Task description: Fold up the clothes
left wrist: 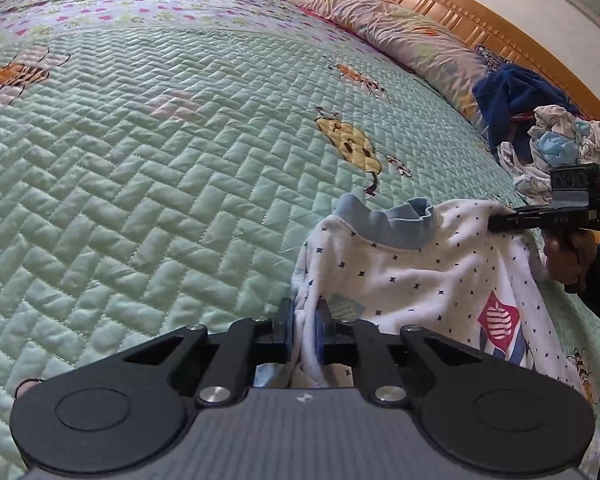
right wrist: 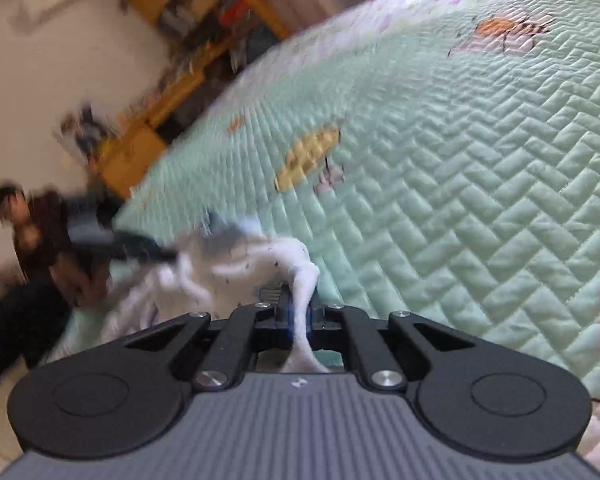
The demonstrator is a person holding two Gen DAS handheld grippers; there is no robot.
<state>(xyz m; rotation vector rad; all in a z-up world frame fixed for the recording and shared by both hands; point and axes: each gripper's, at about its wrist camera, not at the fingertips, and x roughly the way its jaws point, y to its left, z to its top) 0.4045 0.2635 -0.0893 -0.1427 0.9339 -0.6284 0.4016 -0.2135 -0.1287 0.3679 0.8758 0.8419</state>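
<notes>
Both claws pinched the white dotted garment (left wrist: 412, 264). The left claw (left wrist: 303, 330) gripped its near edge, the right claw (left wrist: 500, 222) its far-right shoulder, above the green quilted bed (left wrist: 160, 152)

No words or numbers can be read with certainty; the right gripper (left wrist: 496, 222), at the right edge of the left wrist view, carries small pale markings too tiny to make out, and the right wrist view is blurred

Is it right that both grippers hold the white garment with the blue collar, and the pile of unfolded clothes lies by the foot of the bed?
Not quite. Both the left gripper and right gripper hold the white garment, but the clothes pile lies by the wooden headboard, beside the pillow. The left wrist view shows it.
</notes>
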